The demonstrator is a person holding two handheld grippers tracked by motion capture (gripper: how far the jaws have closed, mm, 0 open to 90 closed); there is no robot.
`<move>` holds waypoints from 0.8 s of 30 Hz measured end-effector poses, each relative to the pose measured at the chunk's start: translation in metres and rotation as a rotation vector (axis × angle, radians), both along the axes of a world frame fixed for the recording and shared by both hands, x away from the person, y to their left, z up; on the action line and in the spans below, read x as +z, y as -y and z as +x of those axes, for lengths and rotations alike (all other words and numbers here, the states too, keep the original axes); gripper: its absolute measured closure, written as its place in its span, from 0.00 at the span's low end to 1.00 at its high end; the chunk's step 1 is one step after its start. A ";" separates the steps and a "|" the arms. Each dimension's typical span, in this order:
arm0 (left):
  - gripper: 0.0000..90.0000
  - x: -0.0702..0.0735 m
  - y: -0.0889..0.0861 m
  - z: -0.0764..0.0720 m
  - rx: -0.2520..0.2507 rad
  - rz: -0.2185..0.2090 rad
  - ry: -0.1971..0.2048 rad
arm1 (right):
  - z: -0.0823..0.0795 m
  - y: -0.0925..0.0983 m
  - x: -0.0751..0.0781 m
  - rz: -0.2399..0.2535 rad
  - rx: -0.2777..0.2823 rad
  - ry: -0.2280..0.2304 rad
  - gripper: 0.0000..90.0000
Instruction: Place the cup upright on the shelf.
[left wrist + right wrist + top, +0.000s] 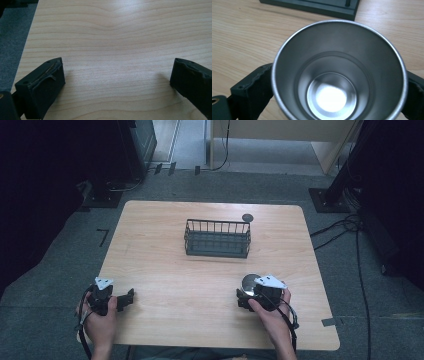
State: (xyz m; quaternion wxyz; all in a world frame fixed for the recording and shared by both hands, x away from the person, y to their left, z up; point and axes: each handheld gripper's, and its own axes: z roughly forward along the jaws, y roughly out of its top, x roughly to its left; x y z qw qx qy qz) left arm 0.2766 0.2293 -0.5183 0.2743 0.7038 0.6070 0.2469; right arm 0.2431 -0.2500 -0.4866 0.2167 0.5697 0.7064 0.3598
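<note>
Near edge of the pale wooden counter point(210, 320), left corner: my left claw point(131, 295) rests low over bare wood, jaws spread wide with nothing between them, as the left gripper view confirms point(117, 82).

Near edge, toward the right corner: my right claw point(244, 296) brackets the round stainless steel cup point(250, 281), which stands upright on the counter. In the right gripper view the cup point(339, 72) sits between the two black jaws, mouth up and empty; the pads point(259, 85) lie right at its wall, though I cannot tell whether they press yet.

Middle of the counter, toward the far edge: the dark wire rectangular basket point(218, 238), empty. A small dark round disc point(247, 217) lies just beyond its far right corner.

Step in hand, as I read it: securing the cup. Next calls for a firm pinch, a straight lift, then a carry forward over the basket rim.
</note>
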 end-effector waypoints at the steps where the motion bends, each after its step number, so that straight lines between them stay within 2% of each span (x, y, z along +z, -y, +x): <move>1: 0.00 0.000 0.000 0.000 0.000 0.000 0.000 | 0.000 0.000 0.000 0.000 0.000 0.000 0.04; 2: 0.00 0.000 0.000 0.000 0.000 0.000 0.000 | 0.000 -0.001 -0.001 -0.008 -0.008 0.001 0.06; 3: 0.00 0.000 0.000 0.000 0.000 0.000 0.000 | 0.000 -0.002 -0.002 -0.040 -0.047 0.012 0.12; 4: 0.00 0.000 0.000 0.000 0.000 0.000 0.000 | 0.000 -0.002 -0.003 -0.042 -0.055 0.011 0.13; 10: 0.00 0.000 0.000 0.000 0.000 0.000 0.000 | -0.001 -0.003 -0.004 -0.034 -0.055 0.019 0.19; 17: 0.00 0.000 0.000 0.000 -0.001 0.000 0.001 | 0.000 0.001 -0.001 -0.025 -0.064 0.016 0.20; 24: 0.00 0.000 0.001 0.000 -0.005 -0.001 0.000 | 0.002 0.001 0.009 -0.020 -0.047 0.028 0.20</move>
